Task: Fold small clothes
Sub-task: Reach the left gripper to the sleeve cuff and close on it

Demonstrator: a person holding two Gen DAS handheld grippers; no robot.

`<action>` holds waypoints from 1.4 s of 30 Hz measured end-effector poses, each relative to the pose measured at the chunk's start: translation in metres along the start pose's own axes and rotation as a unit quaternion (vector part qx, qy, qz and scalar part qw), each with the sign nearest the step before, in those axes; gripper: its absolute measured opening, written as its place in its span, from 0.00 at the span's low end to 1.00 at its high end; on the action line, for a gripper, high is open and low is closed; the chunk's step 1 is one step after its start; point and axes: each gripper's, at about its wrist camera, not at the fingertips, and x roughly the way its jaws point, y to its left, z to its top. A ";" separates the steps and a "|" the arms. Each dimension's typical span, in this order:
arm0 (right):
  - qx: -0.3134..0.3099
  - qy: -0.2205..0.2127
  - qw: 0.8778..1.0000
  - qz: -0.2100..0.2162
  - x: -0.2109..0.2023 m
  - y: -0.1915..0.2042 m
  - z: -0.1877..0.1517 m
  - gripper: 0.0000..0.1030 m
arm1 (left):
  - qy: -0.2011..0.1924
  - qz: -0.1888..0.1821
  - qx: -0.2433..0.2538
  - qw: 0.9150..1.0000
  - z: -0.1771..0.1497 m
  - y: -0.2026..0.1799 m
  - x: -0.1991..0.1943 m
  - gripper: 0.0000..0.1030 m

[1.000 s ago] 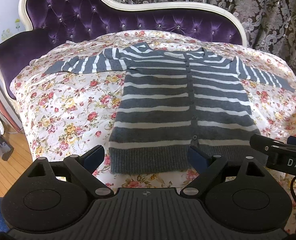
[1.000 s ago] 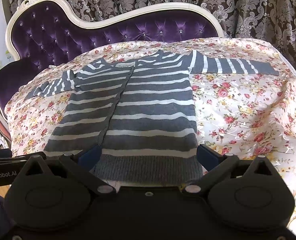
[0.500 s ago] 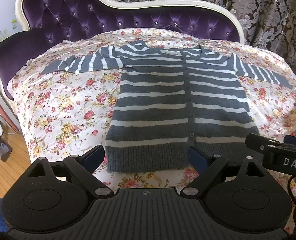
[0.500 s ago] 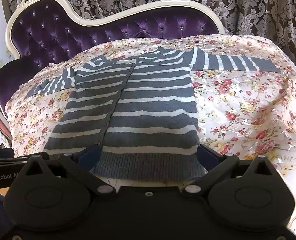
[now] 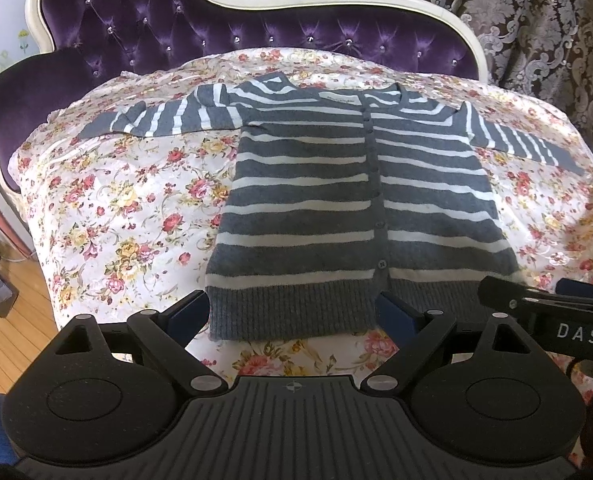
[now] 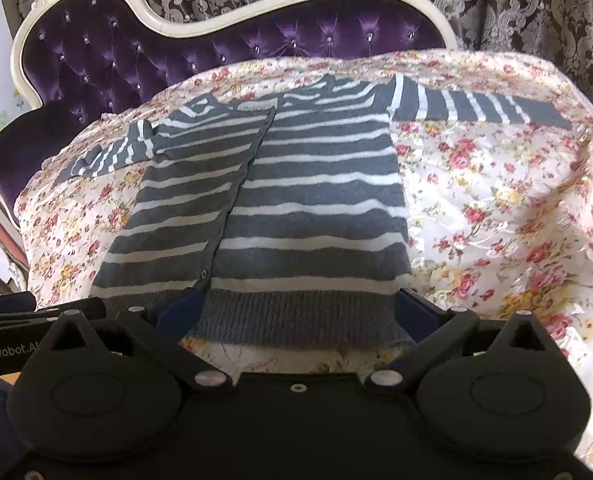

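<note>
A grey cardigan with white stripes [image 5: 360,216] lies flat and buttoned on a floral sheet [image 5: 128,216] spread over a purple tufted sofa [image 5: 216,28] with a cream frame. In the left wrist view it fills the middle of the frame. Its neckline is toward the sofa back at the top, and its ribbed hem is at the bottom, just above the gripper. One sleeve stretches toward the upper left and is a little rumpled near the shoulder. The other runs out flat toward the right edge.

The left gripper [image 5: 292,316] hovers at the lower centre with its jaws spread wide. The blue pads sit either side of the hem's left half and hold nothing. Whether they touch the knit I cannot tell. Part of the right gripper [image 5: 544,312] pokes in at the lower right of that view, over the hem's right corner.

In the right wrist view the cardigan [image 6: 296,208] sits centre-left, with the flat sleeve reaching to the upper right. The right gripper [image 6: 296,316] is also wide open and empty, its pads bracketing the right half of the hem. A patterned curtain [image 6: 496,8] hangs behind the sofa. A strip of wooden floor [image 5: 4,332] shows at the lower left of the left wrist view.
</note>
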 end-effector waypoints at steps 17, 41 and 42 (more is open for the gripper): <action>0.070 0.145 0.984 0.071 0.041 -0.015 0.036 0.99 | 0.031 -0.054 -0.038 0.997 0.029 0.028 0.022 0.88; 0.125 0.090 0.946 0.286 0.121 -0.025 0.148 1.00 | -0.112 -0.079 -0.092 0.986 0.134 0.142 0.070 0.90; 0.122 0.080 0.945 0.293 0.127 -0.022 0.152 1.00 | -0.121 -0.076 -0.094 0.985 0.139 0.151 0.074 0.94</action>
